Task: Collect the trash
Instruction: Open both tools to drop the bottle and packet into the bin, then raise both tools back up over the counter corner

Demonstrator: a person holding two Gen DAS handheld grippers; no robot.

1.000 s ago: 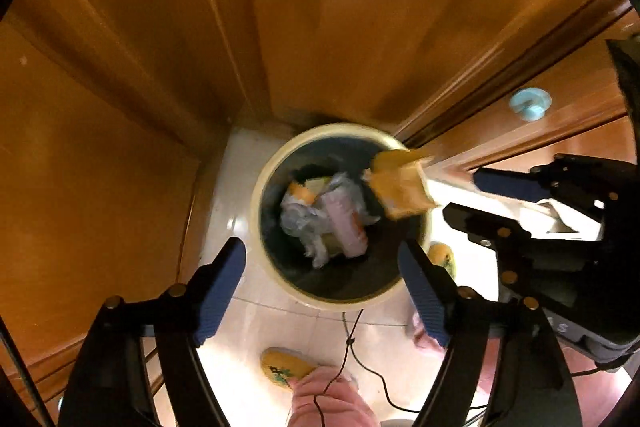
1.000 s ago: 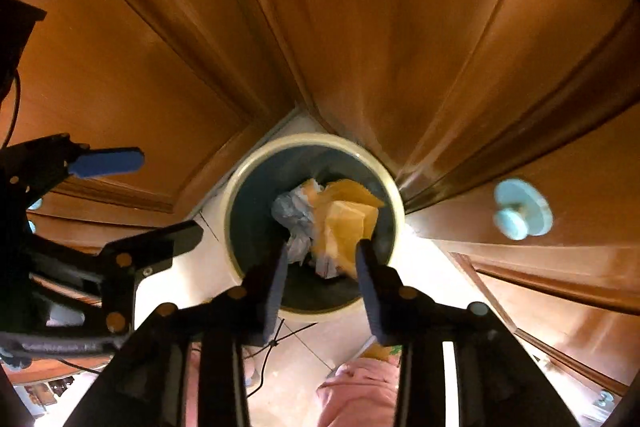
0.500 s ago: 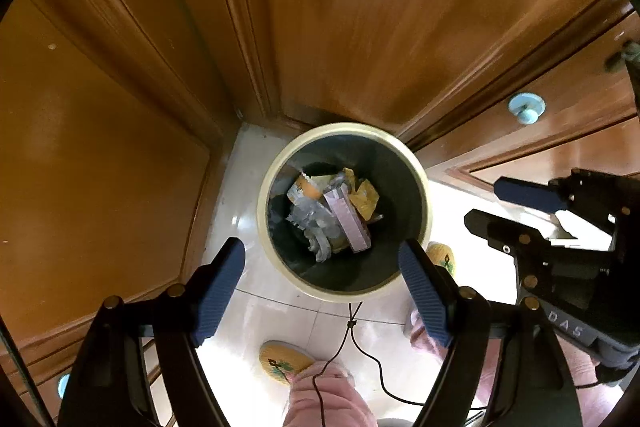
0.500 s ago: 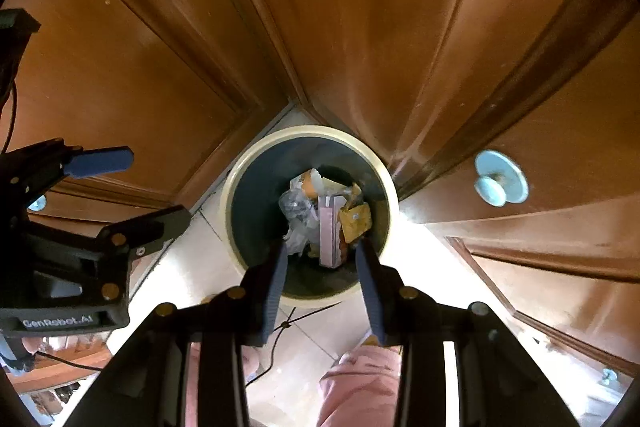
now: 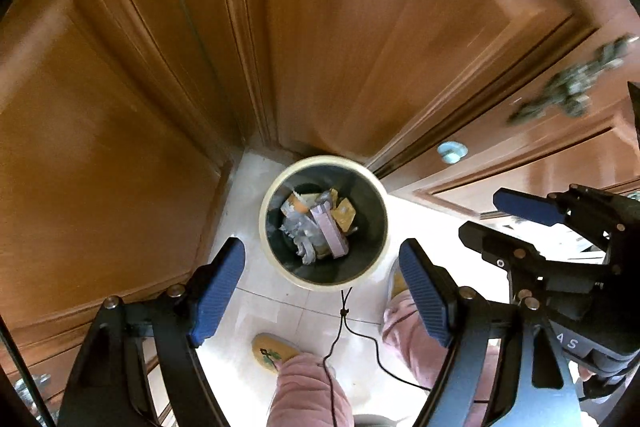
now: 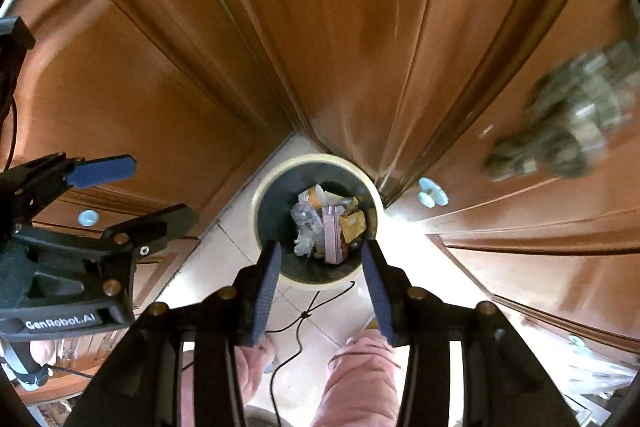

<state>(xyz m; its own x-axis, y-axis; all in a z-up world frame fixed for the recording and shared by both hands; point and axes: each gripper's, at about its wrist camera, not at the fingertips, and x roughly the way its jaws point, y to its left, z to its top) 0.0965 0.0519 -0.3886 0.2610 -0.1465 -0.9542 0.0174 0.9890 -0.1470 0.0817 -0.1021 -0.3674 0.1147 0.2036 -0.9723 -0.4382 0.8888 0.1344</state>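
A round bin with a cream rim (image 5: 266,227) (image 6: 256,223) stands on the pale tiled floor in a corner of wooden cabinets. Inside lies trash (image 5: 320,227) (image 6: 328,223): a pink box, a yellow wrapper and crumpled clear plastic. High above the bin my left gripper (image 5: 322,251) (image 6: 156,189) is open and points steeply down, with nothing between its blue pads. Beside it my right gripper (image 6: 322,247) (image 5: 486,215) also hangs high over the bin. Its jaws are opening and hold nothing.
Wooden cabinet doors with pale blue knobs (image 5: 451,151) (image 6: 432,191) close in the corner. A person's pink trouser legs (image 5: 308,387) and yellow slippers (image 5: 272,351) stand near the bin, with a black cable (image 5: 344,311) hanging between. A blurred grey-green thing (image 6: 568,123) shows at upper right.
The yellow wrapper dropped from by the right gripper into the bin. Both grippers have risen, so the bin looks smaller. The right jaws stand wider apart.
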